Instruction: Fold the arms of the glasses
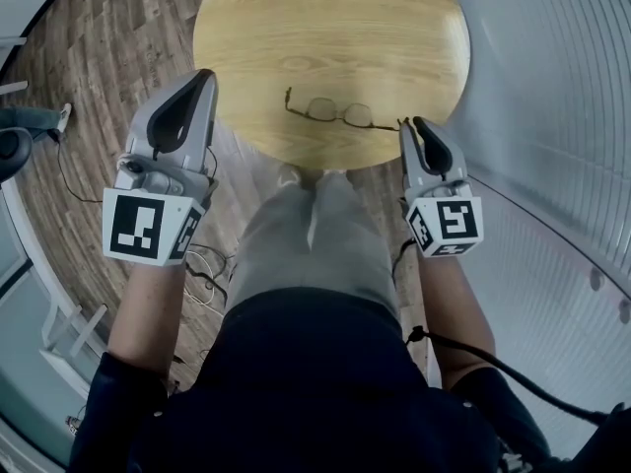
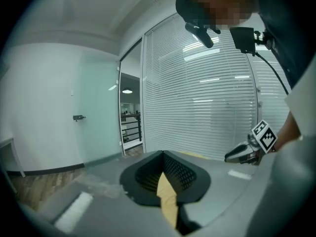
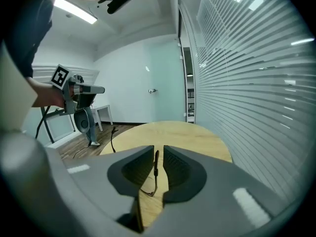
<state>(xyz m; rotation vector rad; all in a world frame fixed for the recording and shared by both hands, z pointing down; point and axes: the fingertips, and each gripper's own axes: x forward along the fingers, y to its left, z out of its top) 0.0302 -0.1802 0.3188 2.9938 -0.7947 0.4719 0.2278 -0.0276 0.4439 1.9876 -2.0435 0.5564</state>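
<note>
Thin dark-framed glasses (image 1: 335, 113) lie near the front edge of the round wooden table (image 1: 335, 28), with both arms unfolded. My right gripper (image 1: 417, 126) is at the tip of the glasses' right arm. In the right gripper view that arm (image 3: 156, 166) stands in the narrow gap between the jaws, and the right gripper (image 3: 158, 151) is slightly open around it. My left gripper (image 1: 204, 77) hovers at the table's left edge, well left of the glasses. In its own view the left gripper (image 2: 163, 155) is shut on nothing.
The table's front edge is just ahead of the person's legs (image 1: 306, 235). Cables (image 1: 197, 264) trail on the wood floor at the left. A glass wall with blinds (image 1: 552, 87) curves along the right, and a dark stand (image 1: 15, 146) is at the far left.
</note>
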